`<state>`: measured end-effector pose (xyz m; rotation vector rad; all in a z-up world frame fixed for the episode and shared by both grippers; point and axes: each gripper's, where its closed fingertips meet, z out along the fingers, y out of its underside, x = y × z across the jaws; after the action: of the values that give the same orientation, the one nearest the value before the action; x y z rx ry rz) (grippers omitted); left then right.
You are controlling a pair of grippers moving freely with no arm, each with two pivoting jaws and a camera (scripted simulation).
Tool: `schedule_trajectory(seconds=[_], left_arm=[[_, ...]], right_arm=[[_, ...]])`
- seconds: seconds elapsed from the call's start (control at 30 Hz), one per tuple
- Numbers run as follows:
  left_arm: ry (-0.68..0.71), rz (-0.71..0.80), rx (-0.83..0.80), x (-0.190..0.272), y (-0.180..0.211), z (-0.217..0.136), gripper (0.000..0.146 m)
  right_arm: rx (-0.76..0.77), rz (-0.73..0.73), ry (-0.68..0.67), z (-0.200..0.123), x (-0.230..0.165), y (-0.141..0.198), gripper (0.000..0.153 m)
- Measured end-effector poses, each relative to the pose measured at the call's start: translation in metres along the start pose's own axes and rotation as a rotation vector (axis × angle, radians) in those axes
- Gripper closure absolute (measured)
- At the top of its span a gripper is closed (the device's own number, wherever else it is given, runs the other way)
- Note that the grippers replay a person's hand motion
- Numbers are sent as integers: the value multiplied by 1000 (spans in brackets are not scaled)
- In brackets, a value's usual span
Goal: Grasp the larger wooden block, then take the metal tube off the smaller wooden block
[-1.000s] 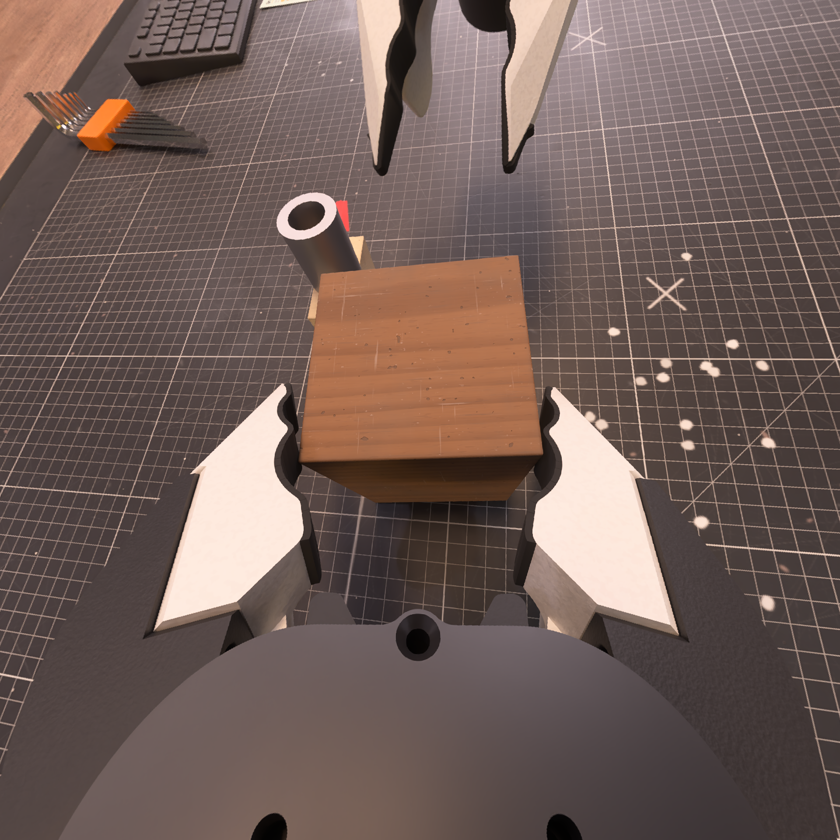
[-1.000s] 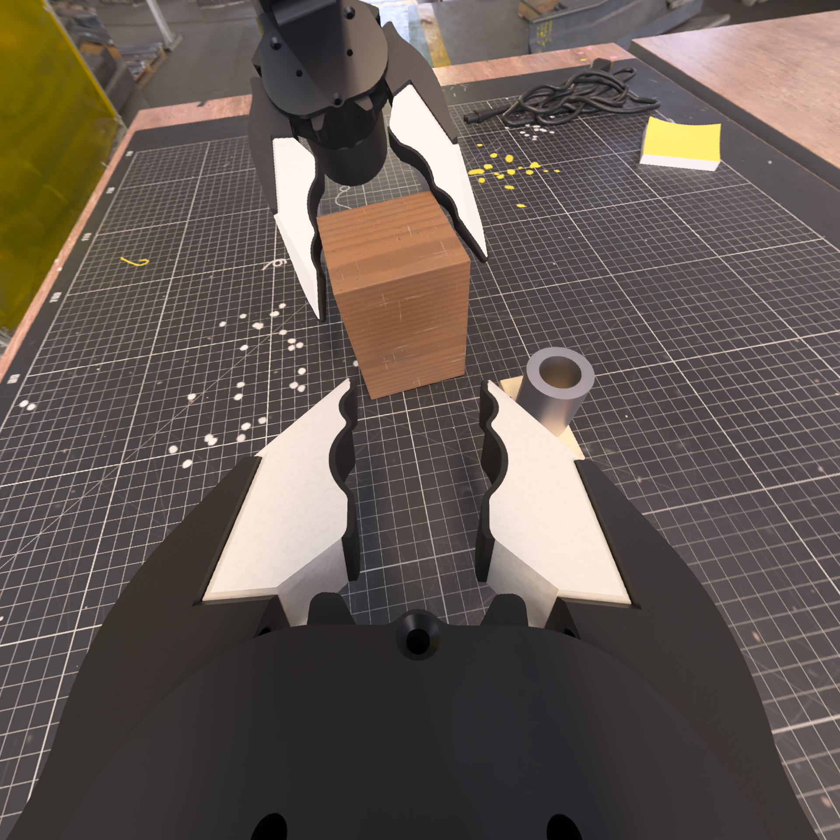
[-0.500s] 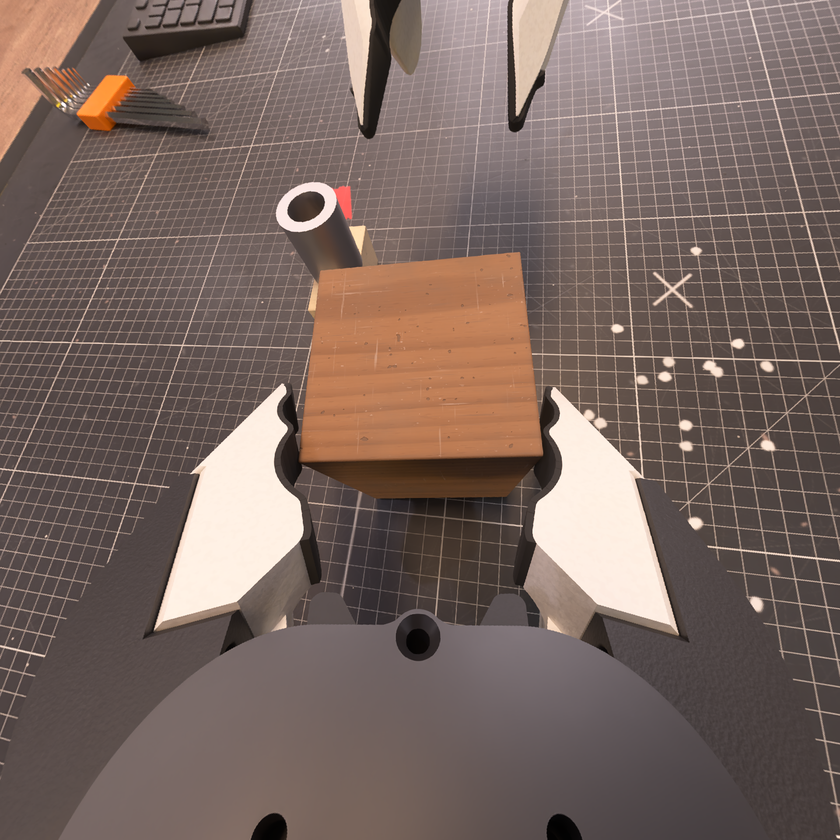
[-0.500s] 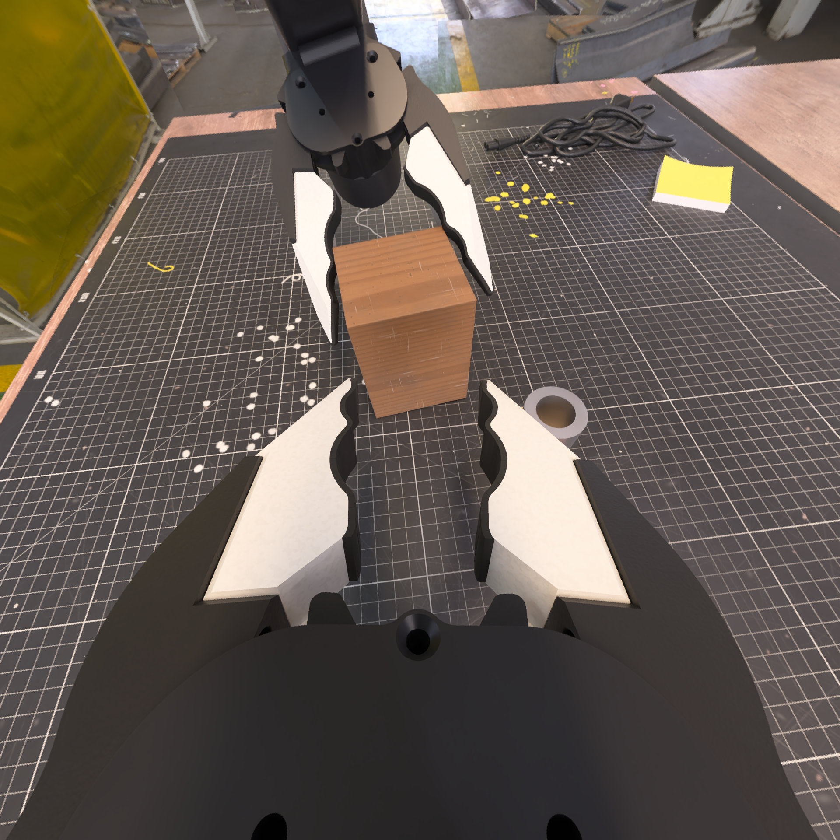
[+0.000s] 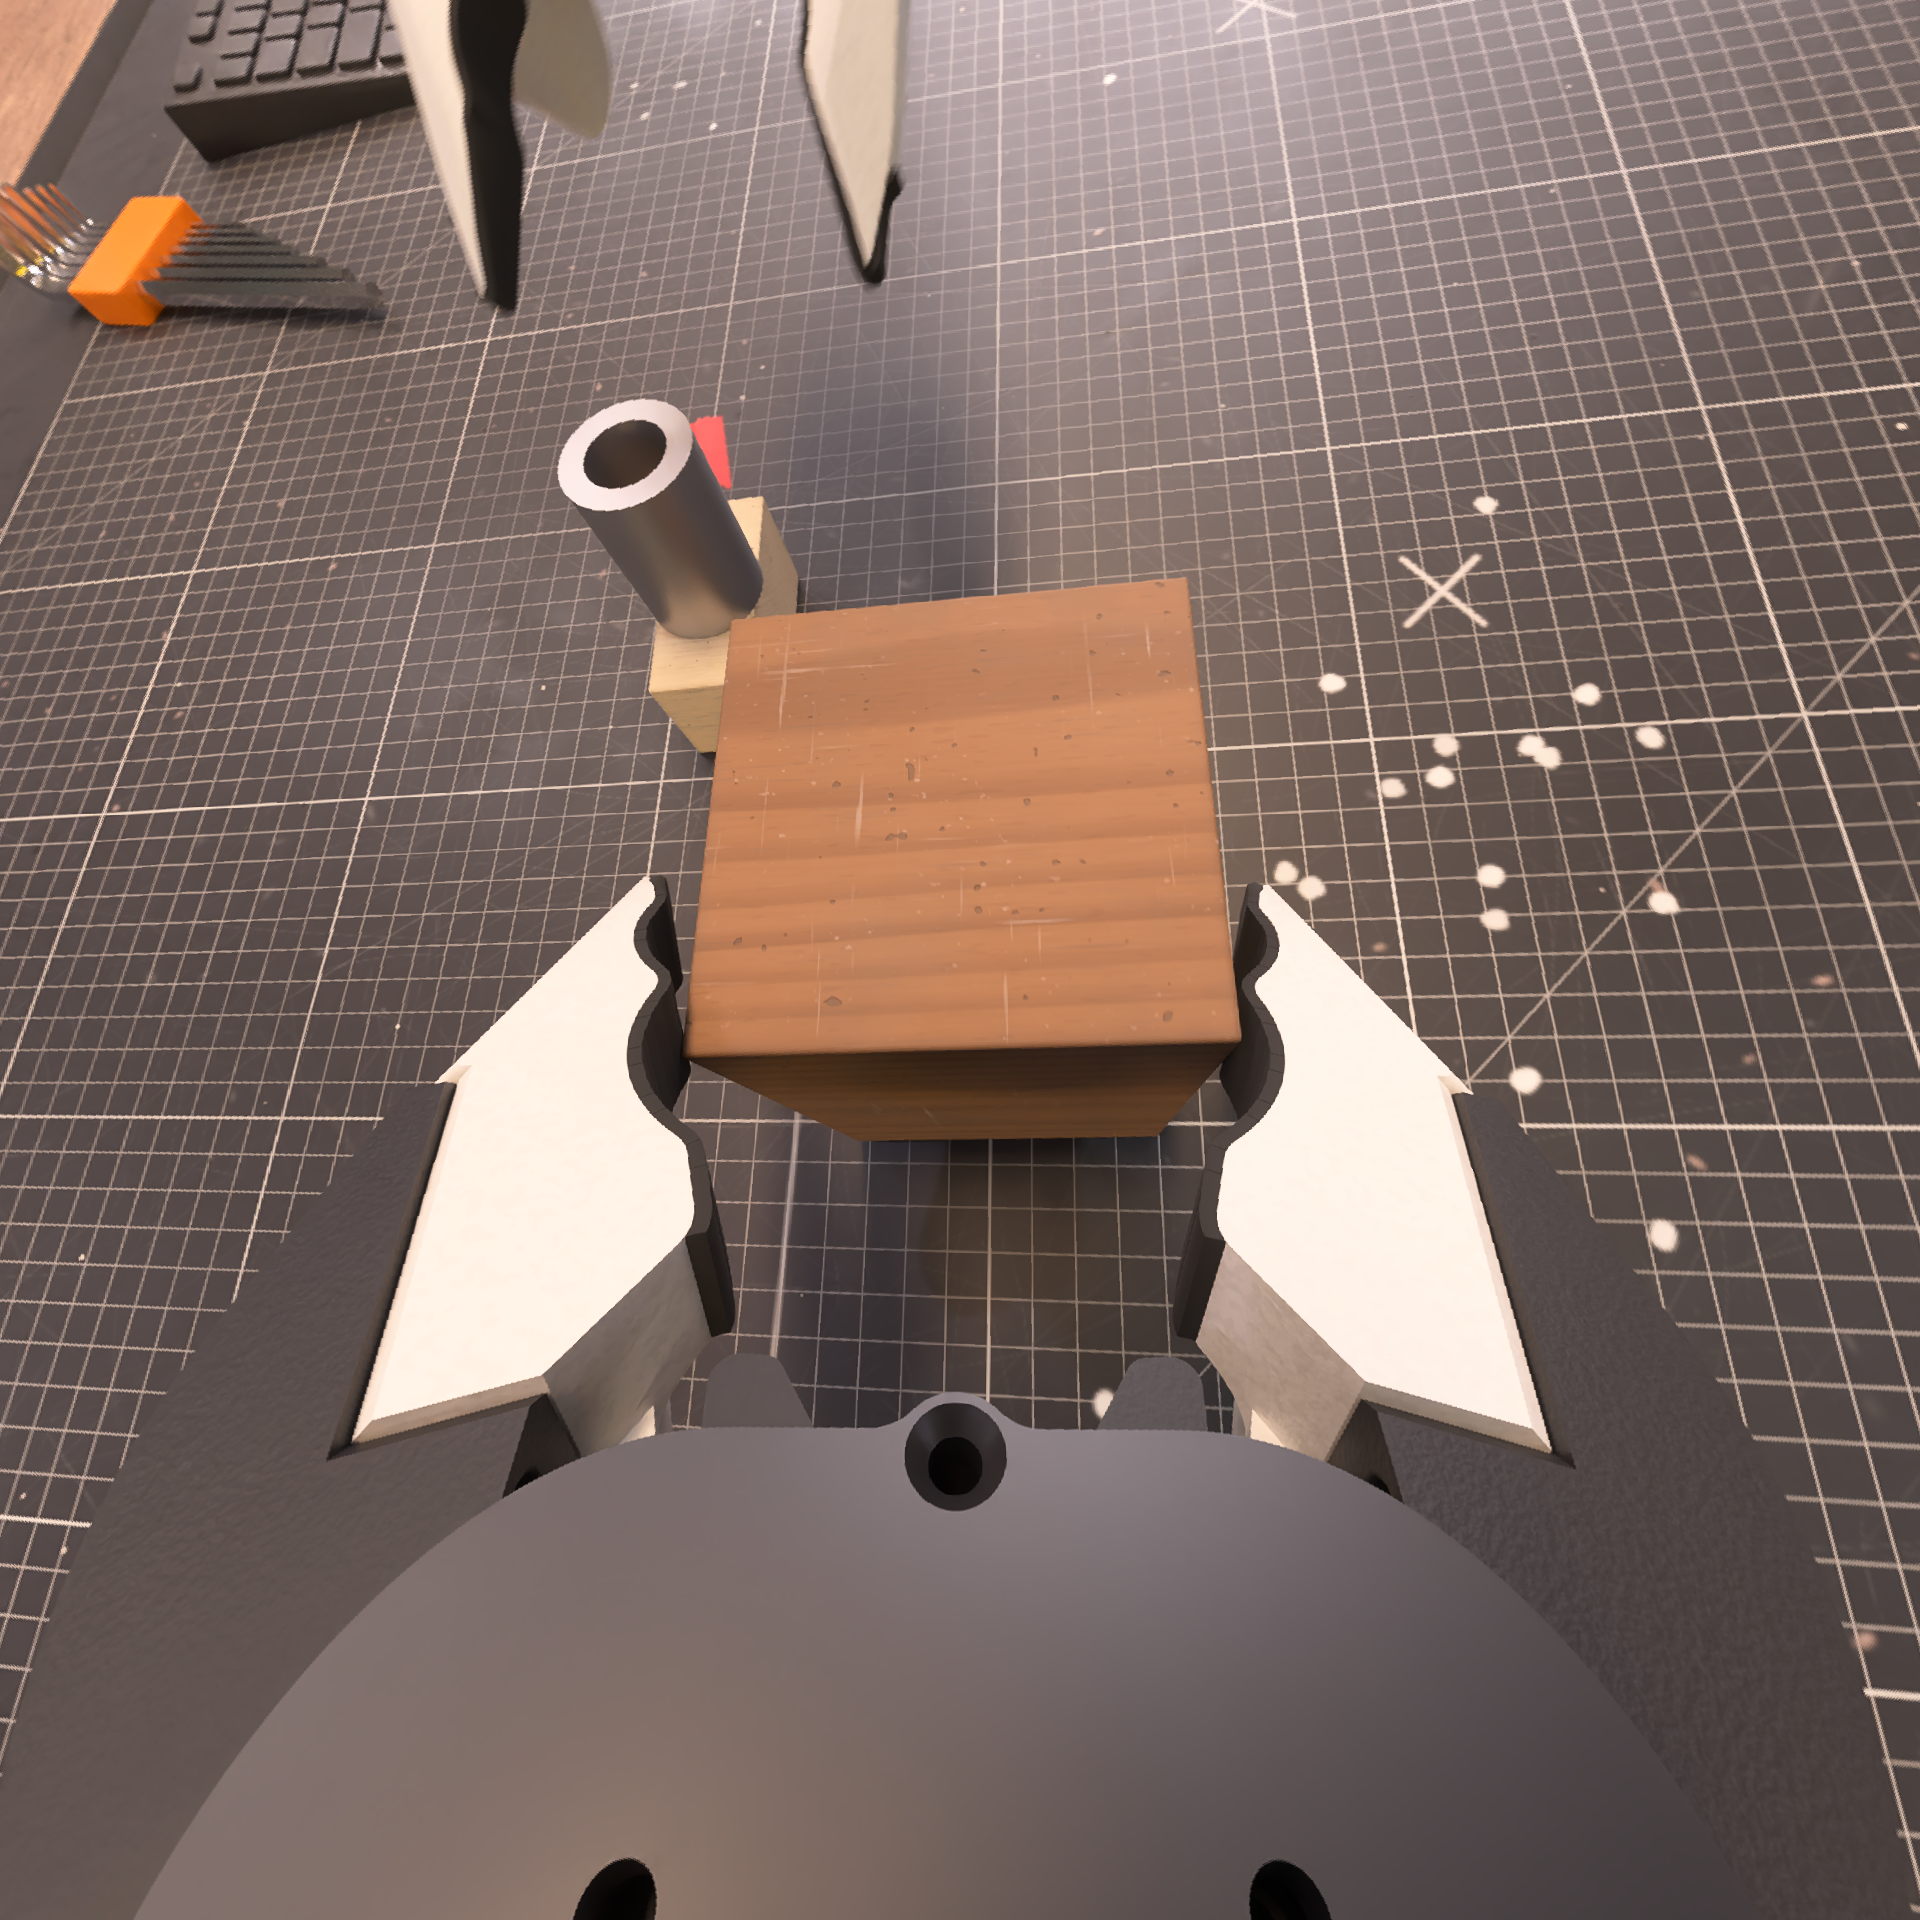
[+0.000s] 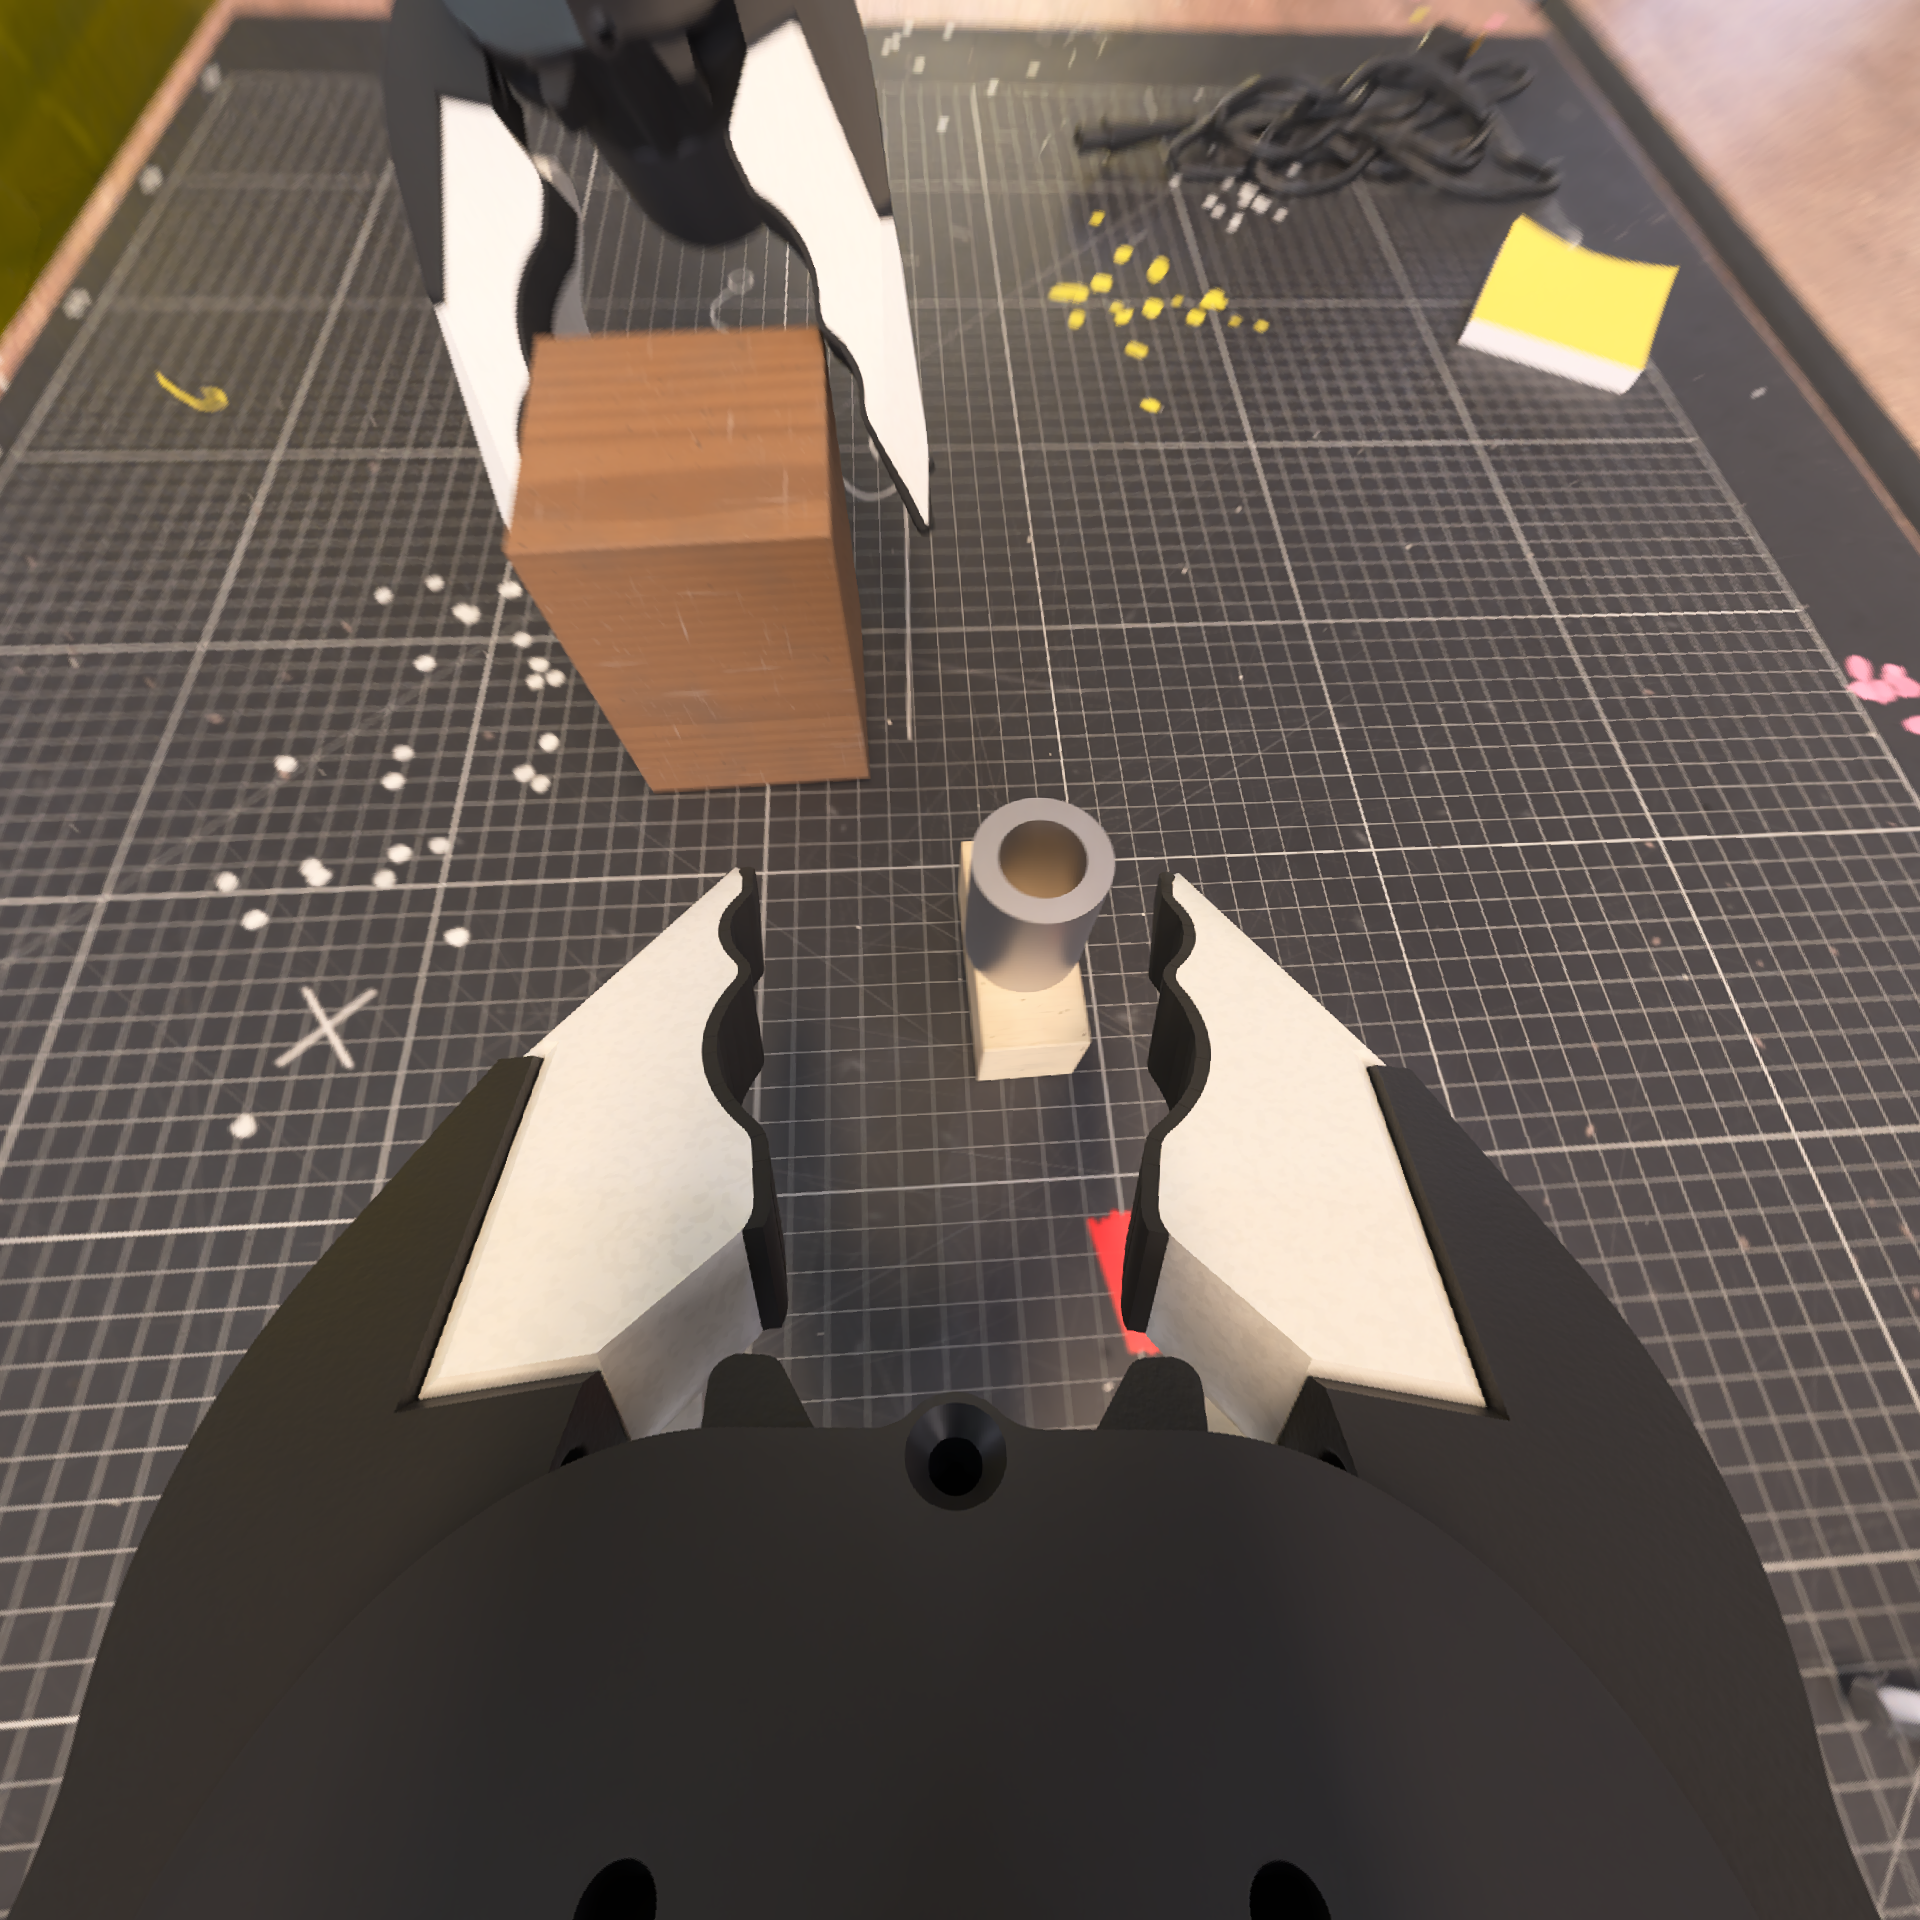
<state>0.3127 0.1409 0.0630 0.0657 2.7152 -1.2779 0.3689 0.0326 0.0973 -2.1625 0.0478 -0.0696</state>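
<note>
My left hand-held gripper [image 5: 956,997] clamps the larger wooden block [image 5: 961,831]; my right hand-held gripper [image 6: 956,987] (jaws spread) brackets the metal tube [image 6: 1034,914] beside that block. Risk: off-centre closure tips the smaller wooden block [image 6: 1029,1023].

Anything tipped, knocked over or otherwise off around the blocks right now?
Nothing stands out. The larger wooden block stands upright between the left gripper fingers. The metal tube sits upright on the smaller wooden block, ahead of the open right gripper.
</note>
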Motion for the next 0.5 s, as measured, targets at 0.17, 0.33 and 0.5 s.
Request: schedule_trajectory(seconds=[0.17,0.33,0.5], left_arm=[[6,3,9,1,-1,-2,39],[2,-3,19,1,-2,-2,39],[-24,-32,12,-1,-4,0,39]], right_arm=[[-199,-58,-73,30,17,17,75],[-260,8,-123,39,17,23,117],[-182,70,-7,19,16,13,118]])
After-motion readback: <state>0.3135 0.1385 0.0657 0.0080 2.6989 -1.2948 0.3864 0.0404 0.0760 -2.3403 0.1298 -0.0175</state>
